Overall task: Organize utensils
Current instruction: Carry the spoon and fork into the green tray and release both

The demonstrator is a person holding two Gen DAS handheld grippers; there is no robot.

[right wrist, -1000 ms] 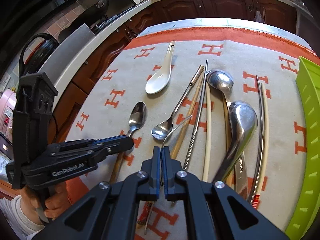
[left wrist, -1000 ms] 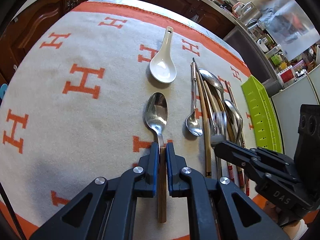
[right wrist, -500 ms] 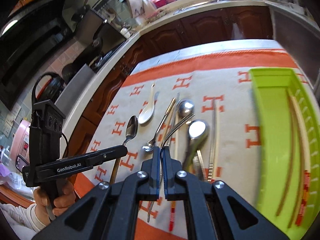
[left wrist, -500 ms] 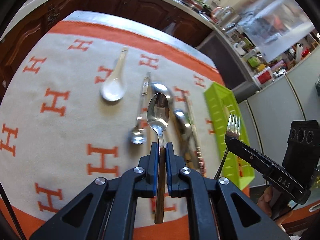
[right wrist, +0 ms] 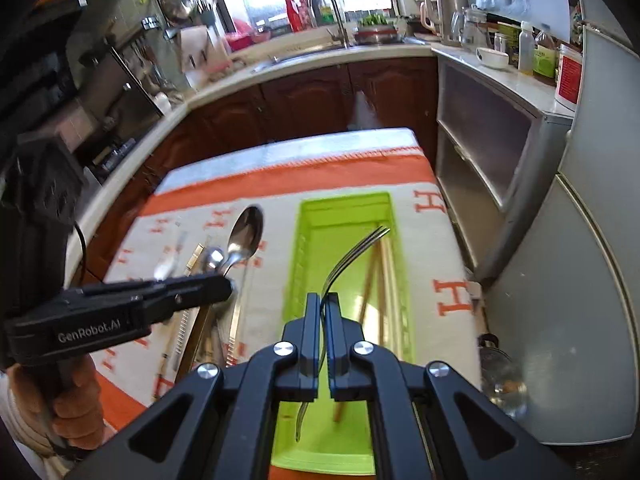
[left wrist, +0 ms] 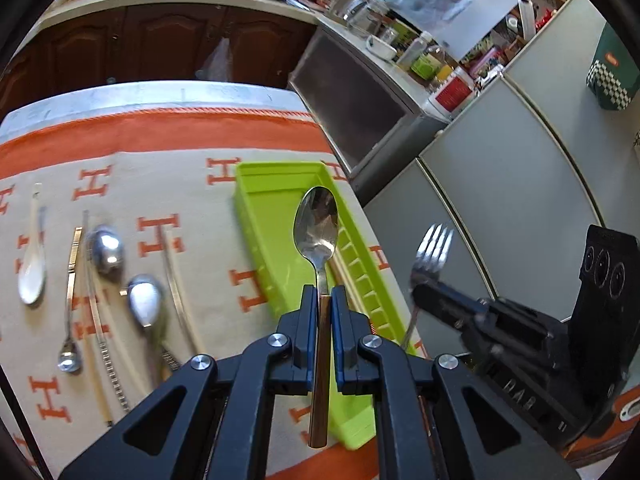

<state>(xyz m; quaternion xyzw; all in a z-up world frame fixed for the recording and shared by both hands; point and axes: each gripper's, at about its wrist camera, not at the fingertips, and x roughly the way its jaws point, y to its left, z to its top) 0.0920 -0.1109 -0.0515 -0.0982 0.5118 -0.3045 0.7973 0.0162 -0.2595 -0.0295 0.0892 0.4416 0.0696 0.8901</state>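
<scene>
My left gripper (left wrist: pixel 323 300) is shut on a steel spoon with a wooden handle (left wrist: pixel 317 228), held in the air over the green tray (left wrist: pixel 272 216). My right gripper (right wrist: pixel 323 304) is shut on a steel fork (right wrist: pixel 352 254), held above the same green tray (right wrist: pixel 308 236), which holds chopsticks (right wrist: pixel 384 276). The right gripper with the fork (left wrist: pixel 432 248) shows at the right of the left wrist view. The left gripper with the spoon (right wrist: pixel 246 236) shows at the left of the right wrist view.
On the orange-and-cream H-pattern cloth (left wrist: pixel 192 208) lie a white ceramic spoon (left wrist: pixel 31 264), steel ladles (left wrist: pixel 106 248), a small spoon and chopsticks. A grey cabinet (right wrist: pixel 560 240) stands right of the table. Kitchen counters run behind.
Both grippers have lifted their utensils off the cloth and swung right: the spoon and the fork now hang over the green tray.
</scene>
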